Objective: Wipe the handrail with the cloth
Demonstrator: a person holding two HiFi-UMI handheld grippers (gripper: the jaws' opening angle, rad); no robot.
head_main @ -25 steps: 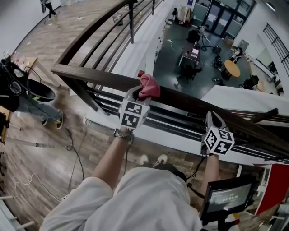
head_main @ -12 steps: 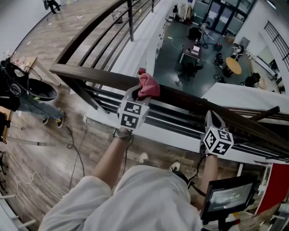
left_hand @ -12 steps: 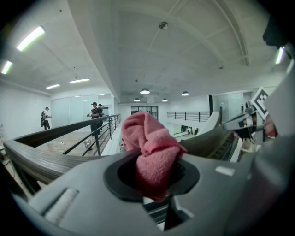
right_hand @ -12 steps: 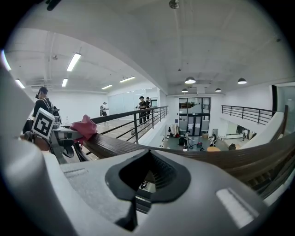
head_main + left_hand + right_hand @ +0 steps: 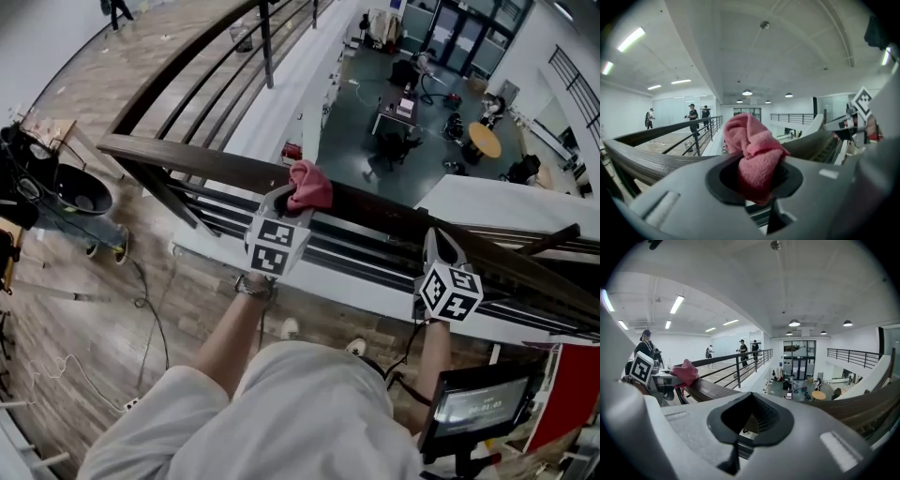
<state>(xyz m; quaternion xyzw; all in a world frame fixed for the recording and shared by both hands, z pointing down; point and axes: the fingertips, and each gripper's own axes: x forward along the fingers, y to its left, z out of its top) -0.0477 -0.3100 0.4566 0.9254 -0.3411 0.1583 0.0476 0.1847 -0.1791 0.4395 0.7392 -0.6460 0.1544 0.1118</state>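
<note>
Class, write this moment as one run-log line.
task: wipe handrail | left gripper: shut on cloth | cloth: on handrail | right gripper: shut, empty

Person wears a pale grey-white short-sleeved shirt [image 5: 281, 412], loose at the shoulders. Dark watch-like band [image 5: 253, 284] on the left wrist; light shoes [image 5: 289, 328] far below. Left gripper [image 5: 289, 194] and right gripper [image 5: 439, 242]: smooth grey moulded shells. Each carries a white cube with black square markers, left cube [image 5: 272, 247] and right cube [image 5: 450, 291]. Gripper views show matt grey jaw faces and a dark ribbed lining [image 5: 761, 416] round an oval hollow. Thin dark cable [image 5: 409, 361] beside the right forearm.
</note>
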